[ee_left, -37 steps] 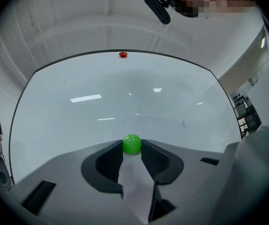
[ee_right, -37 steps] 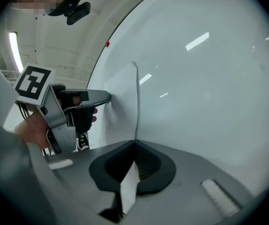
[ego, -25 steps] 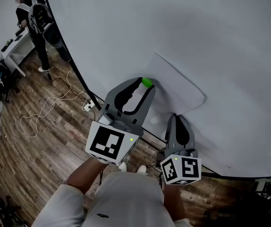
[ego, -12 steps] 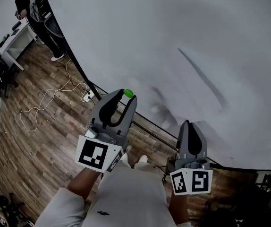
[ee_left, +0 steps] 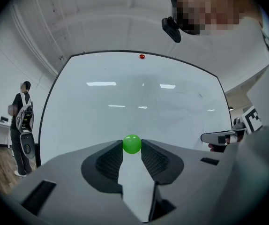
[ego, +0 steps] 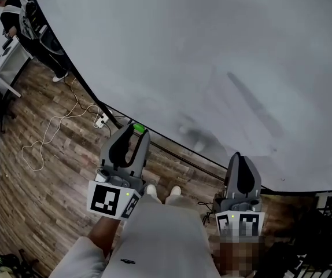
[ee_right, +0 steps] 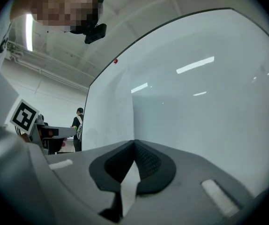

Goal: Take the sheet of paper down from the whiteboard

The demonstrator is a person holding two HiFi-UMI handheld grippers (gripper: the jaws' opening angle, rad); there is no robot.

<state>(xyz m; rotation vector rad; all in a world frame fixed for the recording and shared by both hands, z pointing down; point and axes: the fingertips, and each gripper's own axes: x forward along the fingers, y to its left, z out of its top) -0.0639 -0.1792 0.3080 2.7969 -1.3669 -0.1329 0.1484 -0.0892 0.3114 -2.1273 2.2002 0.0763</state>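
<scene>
Right claw (ego: 239, 157) (ee_right: 134, 144) is pressed together on 1 edge of the sheet (ego: 224, 114) (ee_right: 115, 121), which rises from the pads and curves toward the left claw, in front of the whiteboard (ego: 183, 39) (ee_right: 209, 102). In the head view the sheet is blurred, and whether it touches the board cannot be told. Left claw (ego: 136, 133) (ee_left: 132, 149) pinches a small green ball (ego: 138, 127) (ee_left: 132, 143) between its 2 tips. It is held beside the board's lower edge, above the wooden floor (ego: 50, 172). Both claws point level at the board, the left 1 well apart from the right. A red magnet (ee_left: 141, 56) (ee_right: 115, 61) sits near the board's top edge. A white cable (ego: 50, 132) lies looped on the floor. At far left a 2nd person (ego: 15, 10) (ee_left: 22, 121) stands by a white worktop (ego: 4, 62).
</scene>
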